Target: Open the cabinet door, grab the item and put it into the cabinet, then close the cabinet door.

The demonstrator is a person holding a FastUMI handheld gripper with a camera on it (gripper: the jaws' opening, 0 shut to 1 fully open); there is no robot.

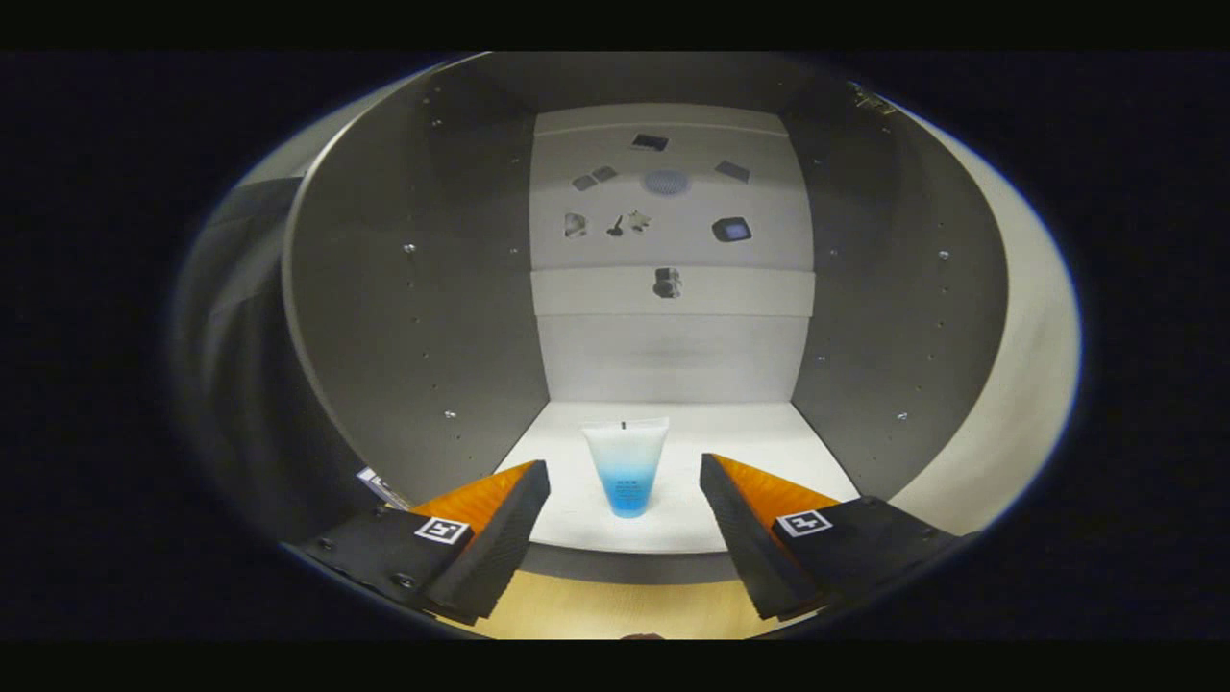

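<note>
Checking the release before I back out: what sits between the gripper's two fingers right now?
In the gripper view, the tube stands alone on the cabinet floor between the open gripper fingers, touching neither.

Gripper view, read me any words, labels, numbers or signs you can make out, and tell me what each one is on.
No text can be read.
Tube, standing in the cabinet just ahead of the open gripper: dark print on its blue part, too small to read.
Finger mounts: square black-and-white marker patterns, not words.
Back panel: small dark stickers or fittings, no legible writing.
</note>
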